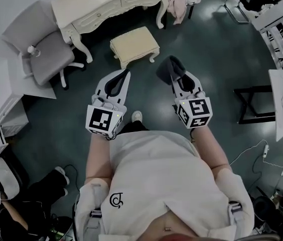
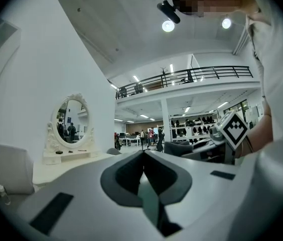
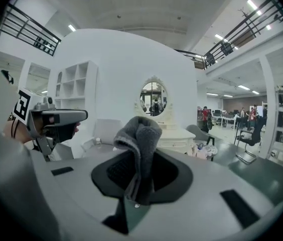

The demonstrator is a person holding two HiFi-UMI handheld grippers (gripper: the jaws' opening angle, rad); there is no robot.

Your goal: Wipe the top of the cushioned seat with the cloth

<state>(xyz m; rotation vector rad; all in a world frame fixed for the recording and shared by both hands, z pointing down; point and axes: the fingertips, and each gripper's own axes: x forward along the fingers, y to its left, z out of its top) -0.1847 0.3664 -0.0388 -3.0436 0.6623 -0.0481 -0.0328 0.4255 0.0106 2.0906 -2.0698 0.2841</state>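
the person stands over a dark green floor with both grippers held out in front, side by side and apart. the right gripper pinches a grey cloth; in the right gripper view its jaws are clamped on the fabric, which bunches up in a folded hump above the tips. the left gripper carries nothing: in the left gripper view its jaws are pressed together with no gap and nothing between them.

the cushioned seat, a cream stool with curved white legs, stands on the floor ahead of the grippers, apart from both, and its top is bare. the cloth does not touch it. just beyond the stool is a white vanity table with an oval mirror on top, seen in both gripper views. a grey office chair sits to the left of the stool, beside the table. something pink hangs at the table's right end. one white shoe of the person shows between the grippers.
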